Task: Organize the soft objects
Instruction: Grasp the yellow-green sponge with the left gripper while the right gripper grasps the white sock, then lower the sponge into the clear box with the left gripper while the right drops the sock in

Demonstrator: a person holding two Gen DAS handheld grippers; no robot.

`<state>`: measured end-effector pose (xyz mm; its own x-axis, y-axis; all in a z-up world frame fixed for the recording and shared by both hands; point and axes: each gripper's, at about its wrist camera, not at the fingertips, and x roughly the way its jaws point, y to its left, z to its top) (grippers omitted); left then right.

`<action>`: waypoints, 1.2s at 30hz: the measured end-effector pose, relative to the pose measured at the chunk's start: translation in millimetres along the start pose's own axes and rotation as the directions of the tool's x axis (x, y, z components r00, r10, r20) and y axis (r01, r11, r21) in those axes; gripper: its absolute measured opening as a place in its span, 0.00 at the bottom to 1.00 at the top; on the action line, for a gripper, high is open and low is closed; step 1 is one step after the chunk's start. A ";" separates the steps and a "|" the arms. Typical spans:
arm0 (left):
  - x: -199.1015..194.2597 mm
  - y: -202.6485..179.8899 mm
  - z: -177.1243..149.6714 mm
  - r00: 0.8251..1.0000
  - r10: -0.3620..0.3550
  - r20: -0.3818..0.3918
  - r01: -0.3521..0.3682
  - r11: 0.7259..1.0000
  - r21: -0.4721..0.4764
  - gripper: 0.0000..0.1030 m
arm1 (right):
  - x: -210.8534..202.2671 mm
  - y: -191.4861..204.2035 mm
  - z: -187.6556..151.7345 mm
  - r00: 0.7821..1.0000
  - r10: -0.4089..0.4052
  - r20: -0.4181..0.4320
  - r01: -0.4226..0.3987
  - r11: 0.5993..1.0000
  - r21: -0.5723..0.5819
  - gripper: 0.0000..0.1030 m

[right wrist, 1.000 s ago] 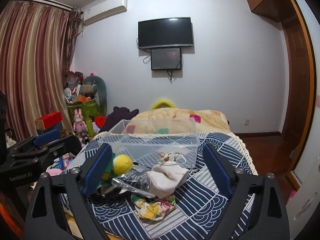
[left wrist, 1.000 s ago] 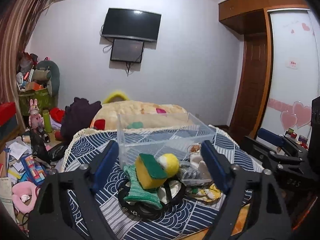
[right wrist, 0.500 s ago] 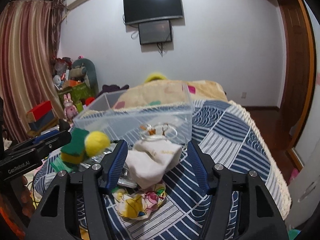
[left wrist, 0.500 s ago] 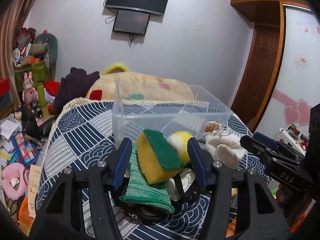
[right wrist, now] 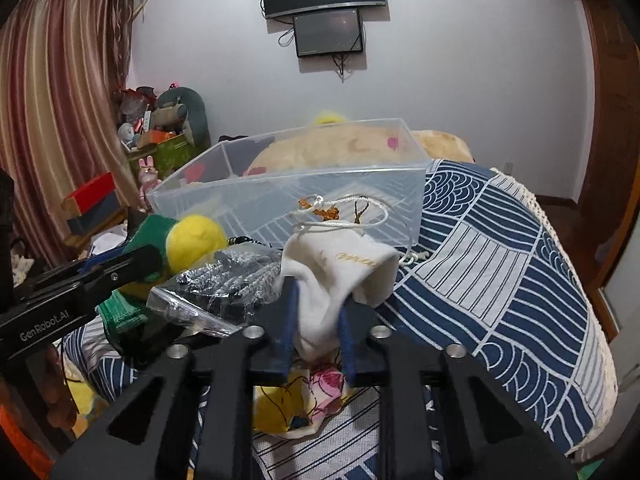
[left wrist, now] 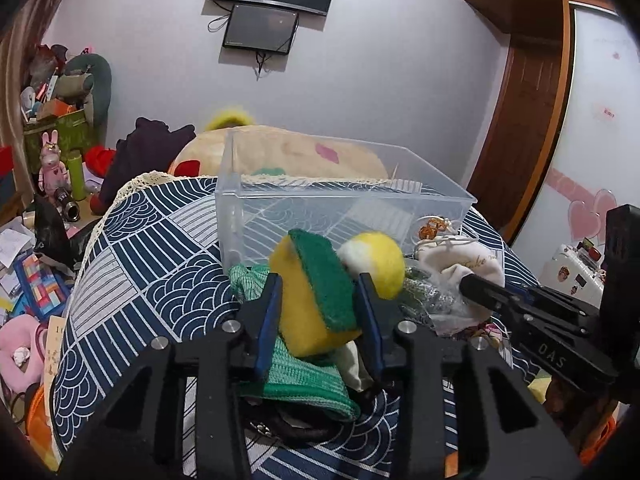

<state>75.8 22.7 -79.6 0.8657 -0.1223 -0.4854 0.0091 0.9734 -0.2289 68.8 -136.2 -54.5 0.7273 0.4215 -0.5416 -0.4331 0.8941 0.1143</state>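
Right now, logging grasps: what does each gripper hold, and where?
Left gripper squeezes the sponge across its sides; right gripper pinches the white pouch at its lower fold.

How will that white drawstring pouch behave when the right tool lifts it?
The white pouch is probably floppy: it folds and bunches between the right tool. It looks light. Its loose cord would likely dangle and might snag the clear bin.

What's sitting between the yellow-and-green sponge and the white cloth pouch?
A yellow ball and a clear bag of something silvery lie between the sponge and the pouch, seen in both views.
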 end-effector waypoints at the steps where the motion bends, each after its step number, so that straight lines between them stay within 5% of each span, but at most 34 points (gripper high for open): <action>1: -1.8 0.3 0.5 1.000 -0.001 0.004 0.001 1.000 -0.002 0.34 | 0.2 -0.7 0.4 1.000 -0.005 0.008 0.005 1.000 0.001 0.12; 13: -40.7 1.6 27.0 0.992 0.003 0.125 -0.004 1.000 0.015 0.33 | -31.6 5.1 21.5 0.991 -0.033 0.129 0.035 0.999 -0.013 0.10; 25: -37.0 10.3 75.5 0.984 0.013 0.177 -0.019 0.999 0.029 0.33 | -48.2 14.2 68.6 0.964 -0.046 0.262 0.070 0.994 -0.084 0.10; 36: 6.5 26.3 100.1 0.995 -0.003 0.096 0.001 1.000 0.022 0.33 | -14.1 23.7 96.2 0.965 -0.031 0.260 0.059 0.993 -0.101 0.10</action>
<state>131.7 66.9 -4.3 0.9097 -0.1063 -0.4015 0.0209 0.9772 -0.2112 99.5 -106.4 35.9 0.8538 0.4187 -0.3094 -0.4410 0.8975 -0.0021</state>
